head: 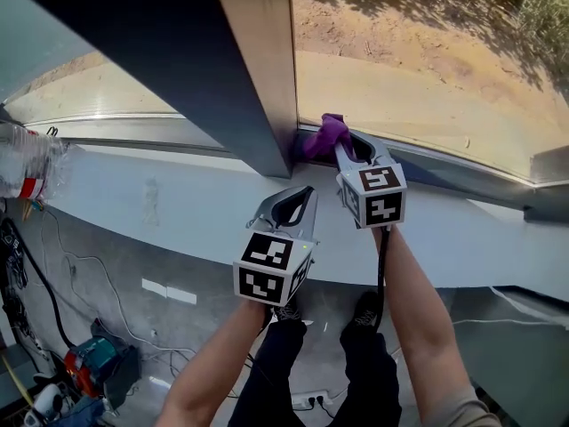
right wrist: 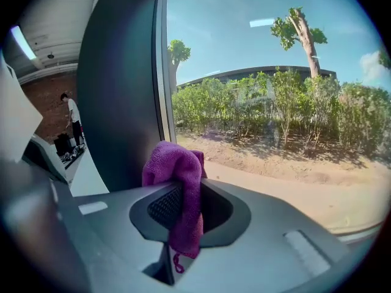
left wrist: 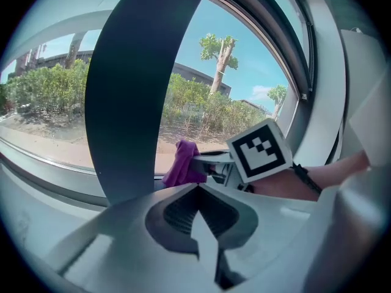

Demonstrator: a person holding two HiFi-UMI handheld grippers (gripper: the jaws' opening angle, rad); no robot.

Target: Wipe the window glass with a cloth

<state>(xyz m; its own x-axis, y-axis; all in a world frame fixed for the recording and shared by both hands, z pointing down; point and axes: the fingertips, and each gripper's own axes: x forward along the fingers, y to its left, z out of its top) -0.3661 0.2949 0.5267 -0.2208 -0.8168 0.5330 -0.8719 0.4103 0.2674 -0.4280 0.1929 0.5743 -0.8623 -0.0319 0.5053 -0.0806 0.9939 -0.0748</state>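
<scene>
Fuzzy matt purple cloth [head: 327, 136], microfibre-like. Clear glossy window glass [head: 427, 78]. Dark smooth matt window post [head: 213, 60], metal-looking. White smooth matt sill [head: 178, 203]. Grey matt plastic on left gripper [head: 298, 201] and right gripper [head: 351, 148], ribbed inside. Clear crinkly plastic bottle [head: 27, 163].

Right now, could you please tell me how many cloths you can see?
1: a purple cloth pinched in the right gripper, beside the dark window post; the left gripper holds none.
</scene>
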